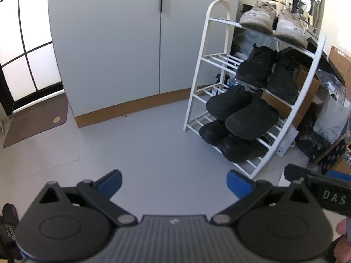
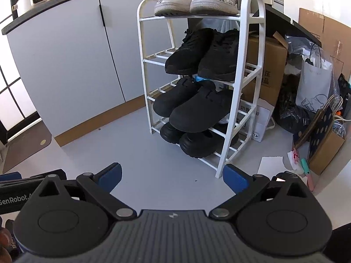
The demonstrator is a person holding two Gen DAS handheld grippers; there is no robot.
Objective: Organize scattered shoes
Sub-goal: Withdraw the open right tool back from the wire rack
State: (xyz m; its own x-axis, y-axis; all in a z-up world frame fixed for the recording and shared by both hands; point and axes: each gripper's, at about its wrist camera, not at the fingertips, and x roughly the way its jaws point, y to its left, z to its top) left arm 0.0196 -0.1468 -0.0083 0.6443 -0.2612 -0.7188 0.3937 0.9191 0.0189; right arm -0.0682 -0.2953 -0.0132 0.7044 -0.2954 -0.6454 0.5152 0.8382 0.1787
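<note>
While both grippers are hovering empty over the bare grey floor [image 1: 153, 135], every shoe in sight is sitting on the white shoe rack [image 2: 250, 50], which is standing just beside the grey cabinet [image 1: 105, 50]. The left gripper [image 1: 173, 183] is holding its jaws spread wide with nothing between them, and the right gripper [image 2: 172, 176] is doing the same, its blue-padded fingers [image 2: 110, 175] framing the foot of the rack. On the rack's top tier the white sneakers [image 2: 195, 0] are resting side by side; below them the black lace-up shoes [image 2: 204, 54] are filling the second tier, the black clogs [image 2: 193, 105] are lying on the third, and the black chunky shoes [image 2: 190, 140] are tucked on the bottom one. To the rack's far side, cardboard boxes [image 2: 265, 65] and a white paper bag [image 2: 316, 83] are crowding the corner. Judging by the filled tiers and the clear floor in front of the rack, the sorting appears to be at or near its finish; any next move is calling for a look around for a stray shoe outside these views, then a grasp with the spread jaws.
</note>
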